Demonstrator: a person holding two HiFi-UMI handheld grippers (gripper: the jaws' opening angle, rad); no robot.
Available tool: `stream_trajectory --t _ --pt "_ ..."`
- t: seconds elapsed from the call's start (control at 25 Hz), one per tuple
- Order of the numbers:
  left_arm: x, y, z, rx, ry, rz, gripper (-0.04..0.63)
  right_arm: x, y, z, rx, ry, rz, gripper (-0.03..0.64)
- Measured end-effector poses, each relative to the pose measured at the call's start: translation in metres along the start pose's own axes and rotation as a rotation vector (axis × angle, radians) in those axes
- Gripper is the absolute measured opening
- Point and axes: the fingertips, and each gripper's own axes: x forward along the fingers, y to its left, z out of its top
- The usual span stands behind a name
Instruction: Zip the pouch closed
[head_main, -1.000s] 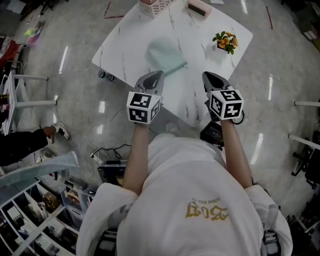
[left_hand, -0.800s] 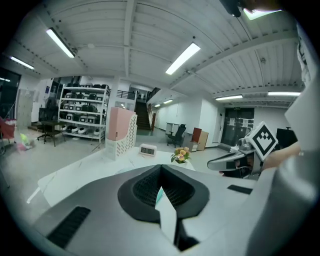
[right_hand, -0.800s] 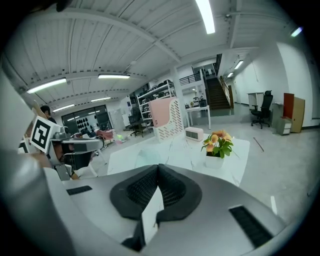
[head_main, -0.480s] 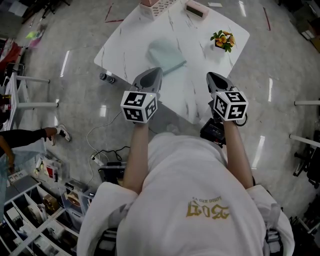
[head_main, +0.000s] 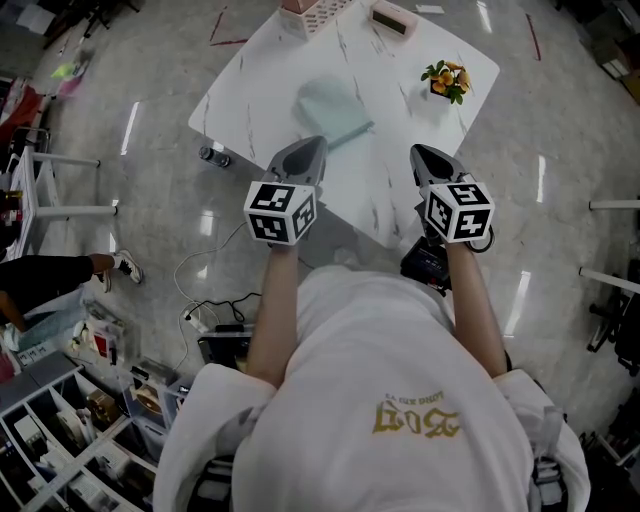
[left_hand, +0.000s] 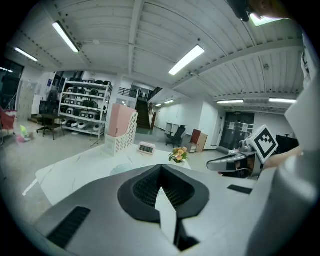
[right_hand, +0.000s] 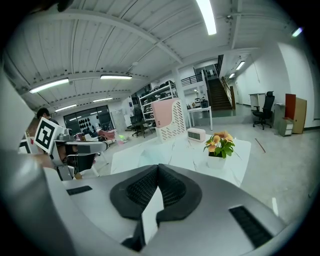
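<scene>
A person (head_main: 370, 400) in a white top is standing at the near corner of a white table (head_main: 400, 130), holding one tool in each hand. The left gripper (head_main: 316, 142) is hovering over the near left edge of the table. In its own view its jaws are pressing flat against each other, clenched with nothing between them. The right gripper (head_main: 416, 152) is hanging over the near right edge, well apart from the left one. Its jaws are likewise clenched on nothing. Both tools are pointing away from the person and tipping a little downward.

The pouch (head_main: 332, 108), pale green, is lying flat on the table just beyond the tip of the left gripper, and neither tool is touching it. A thin tab is sticking out at its near right corner. No view is showing clearly whether the zip is open or closed.

Farther off, a pink basket (head_main: 315, 12) is standing at the far edge of the table, and a small clock (head_main: 392, 17) is sitting just to its right. A pot of flowers (head_main: 449, 82) is standing near the far right corner, well apart from the pouch. In the left gripper view, shelves (left_hand: 85, 110) are showing along the far wall of the room.
</scene>
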Motion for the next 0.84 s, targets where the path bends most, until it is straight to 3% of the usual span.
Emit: stream_trajectory --t 0.84 --pt "-0.002 0.005 -0.011 -0.021 0.024 0.002 0.017 0.004 0.001 -0.01 0.005 0.023 0.005 0.011"
